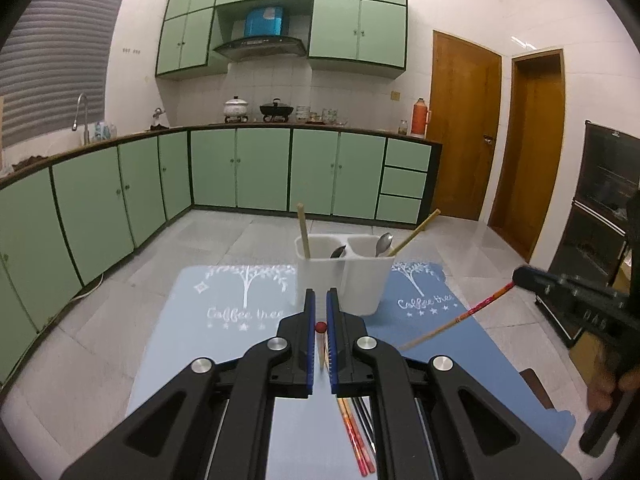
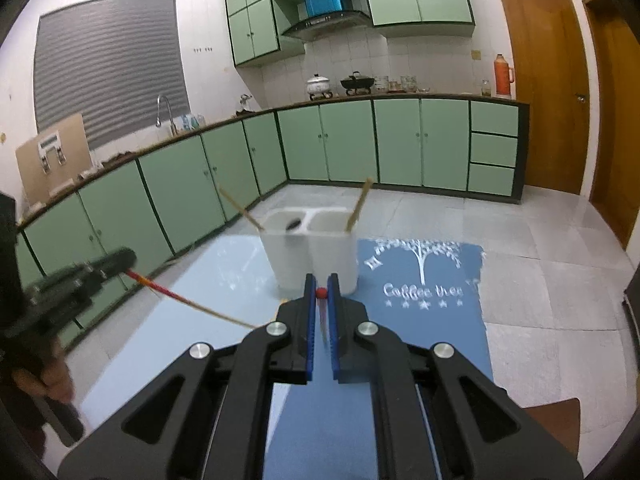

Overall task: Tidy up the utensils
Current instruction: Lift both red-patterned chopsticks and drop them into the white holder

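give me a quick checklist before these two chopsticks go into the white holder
1. Left gripper shut on its chopstick, red tip between the fingers: ok.
2. Right gripper shut on the other chopstick: ok.
3. White holder upright on the blue mat: ok.
4. Room in the compartments: each already holds one chopstick and a spoon, with space left: ok.
5. Held chopsticks clear of each other: ok.
6. More chopsticks on the mat left to collect: not ok.
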The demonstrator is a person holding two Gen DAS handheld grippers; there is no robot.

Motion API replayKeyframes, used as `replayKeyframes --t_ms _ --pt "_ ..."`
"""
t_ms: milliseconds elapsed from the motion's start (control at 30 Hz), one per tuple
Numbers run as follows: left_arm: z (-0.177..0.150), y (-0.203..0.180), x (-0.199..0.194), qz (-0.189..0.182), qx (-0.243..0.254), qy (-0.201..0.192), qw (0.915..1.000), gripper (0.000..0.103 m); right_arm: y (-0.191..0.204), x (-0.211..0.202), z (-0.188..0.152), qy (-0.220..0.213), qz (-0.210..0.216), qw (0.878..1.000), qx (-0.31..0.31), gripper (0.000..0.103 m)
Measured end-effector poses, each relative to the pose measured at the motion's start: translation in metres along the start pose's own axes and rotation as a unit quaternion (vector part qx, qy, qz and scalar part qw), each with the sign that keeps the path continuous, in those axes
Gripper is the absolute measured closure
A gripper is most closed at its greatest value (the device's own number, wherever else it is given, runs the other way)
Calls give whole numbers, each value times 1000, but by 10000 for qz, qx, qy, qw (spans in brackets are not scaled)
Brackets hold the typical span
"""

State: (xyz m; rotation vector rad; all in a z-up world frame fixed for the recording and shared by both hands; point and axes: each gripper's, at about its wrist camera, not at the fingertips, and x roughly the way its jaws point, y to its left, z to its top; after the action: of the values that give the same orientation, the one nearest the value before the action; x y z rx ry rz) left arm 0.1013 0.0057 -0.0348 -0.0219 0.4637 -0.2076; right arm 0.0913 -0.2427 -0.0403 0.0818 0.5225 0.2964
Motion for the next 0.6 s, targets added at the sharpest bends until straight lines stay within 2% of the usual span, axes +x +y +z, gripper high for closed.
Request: replayKeyframes --t_ms 200,600 --pt "14 1 7 -72 80 -34 9999 98 2 4 27 59 89 9999 -108 98" --pt "34 0 1 -157 206 -219 9994 98 6 12 52 125 423 9989 -186 98"
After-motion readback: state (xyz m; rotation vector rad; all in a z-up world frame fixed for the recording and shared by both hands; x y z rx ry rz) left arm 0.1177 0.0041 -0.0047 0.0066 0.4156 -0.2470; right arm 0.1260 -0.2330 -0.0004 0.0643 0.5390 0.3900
